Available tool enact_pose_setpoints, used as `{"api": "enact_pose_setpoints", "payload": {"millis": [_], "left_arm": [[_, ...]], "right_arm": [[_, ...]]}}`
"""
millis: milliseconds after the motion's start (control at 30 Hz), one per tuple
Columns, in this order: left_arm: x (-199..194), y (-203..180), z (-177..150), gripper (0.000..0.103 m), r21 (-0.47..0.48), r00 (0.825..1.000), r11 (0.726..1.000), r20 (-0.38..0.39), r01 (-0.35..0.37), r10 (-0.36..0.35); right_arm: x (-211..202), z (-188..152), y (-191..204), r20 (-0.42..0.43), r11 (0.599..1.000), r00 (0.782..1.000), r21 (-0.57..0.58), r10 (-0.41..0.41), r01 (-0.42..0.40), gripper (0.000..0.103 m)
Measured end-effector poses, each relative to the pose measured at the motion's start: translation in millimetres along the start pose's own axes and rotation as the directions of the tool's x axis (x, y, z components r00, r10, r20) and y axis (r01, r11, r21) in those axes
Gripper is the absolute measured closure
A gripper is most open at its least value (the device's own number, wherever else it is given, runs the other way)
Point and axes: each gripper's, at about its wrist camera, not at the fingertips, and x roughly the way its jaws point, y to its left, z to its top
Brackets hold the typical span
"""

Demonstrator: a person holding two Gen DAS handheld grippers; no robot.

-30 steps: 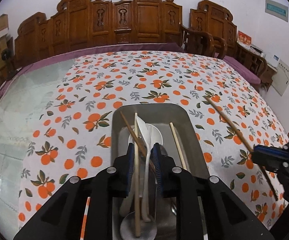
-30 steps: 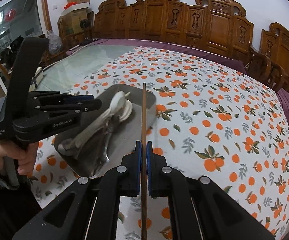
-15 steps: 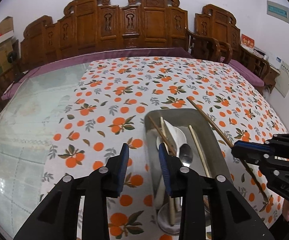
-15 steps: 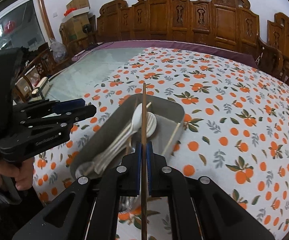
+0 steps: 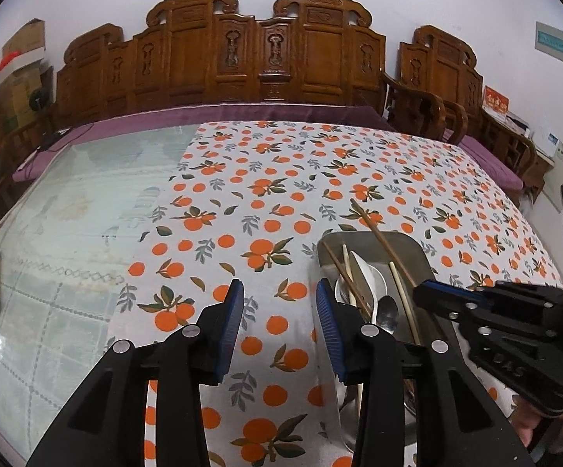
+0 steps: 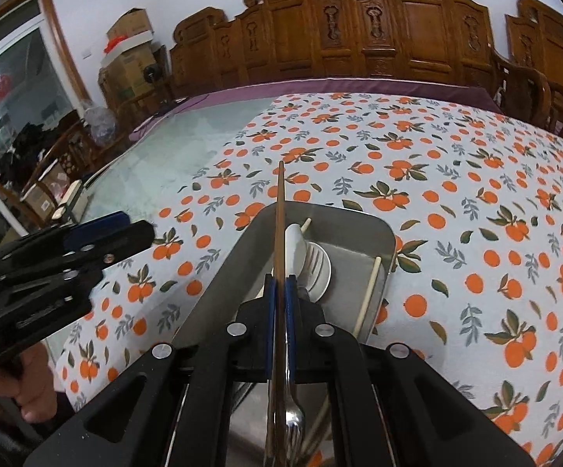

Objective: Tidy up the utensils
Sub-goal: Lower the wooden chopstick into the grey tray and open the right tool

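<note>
From the left wrist camera, the left gripper [image 5: 279, 311] hangs over the orange-print tablecloth [image 5: 265, 202], just left of the metal tray [image 5: 417, 249]. Its blue-padded fingers [image 5: 231, 311] are partly apart and opening, with only cloth showing between them. The tray sits on the cloth toward the bench's near edge. Inside it lie a white ladle [image 5: 367, 276], a metal spoon [image 5: 388, 311], a pale chopstick [image 5: 404, 299] along the tray's right side, and another pale chopstick crossed with a brown one at the left. Right of the tray, the right gripper [image 5: 431, 292] points in over the tray's right rim, holding a dark brown chopstick [image 5: 382, 241] that slants up and away past the tray's far edge. Left of the tablecloth the bench [image 5: 67, 233] shows bare glass. Carved wooden chairs [image 5: 262, 50] line the wall beyond the bench.

From the right wrist camera, the right gripper [image 6: 280, 292] has its fingers pinched narrow on the dark brown chopstick [image 6: 280, 214], which runs straight ahead over the tray [image 6: 359, 229], its tip beyond the tray's far rim. Below it in the tray lie the white ladle [image 6: 297, 245], a fork [image 6: 316, 257] and a pale chopstick [image 6: 370, 284] by the right wall. Left of the tray, the left gripper [image 6: 141, 229] hangs above the cloth, held by a hand [image 6: 20, 381].
</note>
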Motion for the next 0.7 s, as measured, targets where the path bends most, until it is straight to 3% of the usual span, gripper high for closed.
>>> {"api": "enact_pose_setpoints", "payload": {"millis": [700], "left_arm": [[0.0,-0.5,1.0,0.066,0.003,1.0,1.0,-0.002,0.001,-0.001]], "right_arm": [[21.7,-25.6,-8.4,-0.032,0.989,0.988,-0.018,-0.149,0.149,0.096]]}}
